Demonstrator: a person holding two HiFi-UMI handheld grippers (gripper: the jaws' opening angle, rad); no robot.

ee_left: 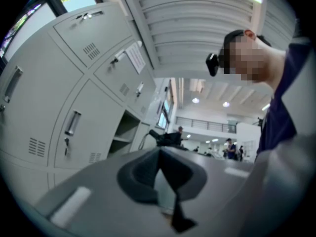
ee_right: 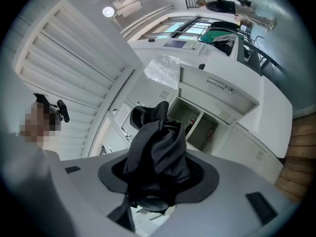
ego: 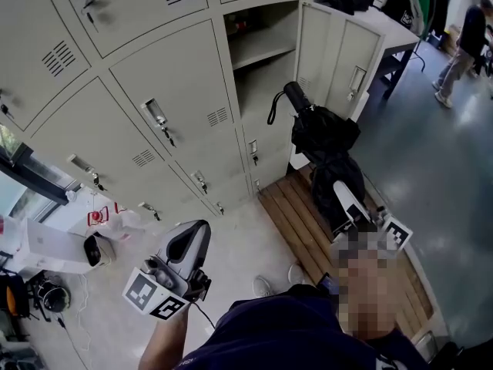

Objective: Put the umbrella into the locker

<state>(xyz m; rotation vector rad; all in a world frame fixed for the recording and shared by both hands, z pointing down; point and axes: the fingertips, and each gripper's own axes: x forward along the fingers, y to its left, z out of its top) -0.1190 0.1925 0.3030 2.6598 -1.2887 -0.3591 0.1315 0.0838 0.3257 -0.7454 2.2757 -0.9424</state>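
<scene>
Umbrella (ego: 323,139) clenched in right gripper (ego: 344,195), near open locker (ego: 271,91); left gripper (ego: 191,241) closed, empty. Risk: loose fabric snagged on shelf (ego: 262,55) edge.

1 umbrella (ego: 323,133), 1 open locker (ego: 262,52), 1 bench (ego: 304,226), 2 grippers (ego: 192,233) (ego: 343,191).

the left gripper (ee_left: 159,152) fills the bottom. its two dark jaws touch at the tips, with nothing between them. just past the tips a black umbrella (ee_left: 165,138) shows small, next to an open locker (ee_left: 126,131) with a shelf inside. grey locker doors (ee_left: 74,78) with handles and little vents cover the left side. a white paper (ee_left: 135,57) sticks on one door. a person (ee_left: 281,98) in a dark blue top leans in at the right.
</scene>
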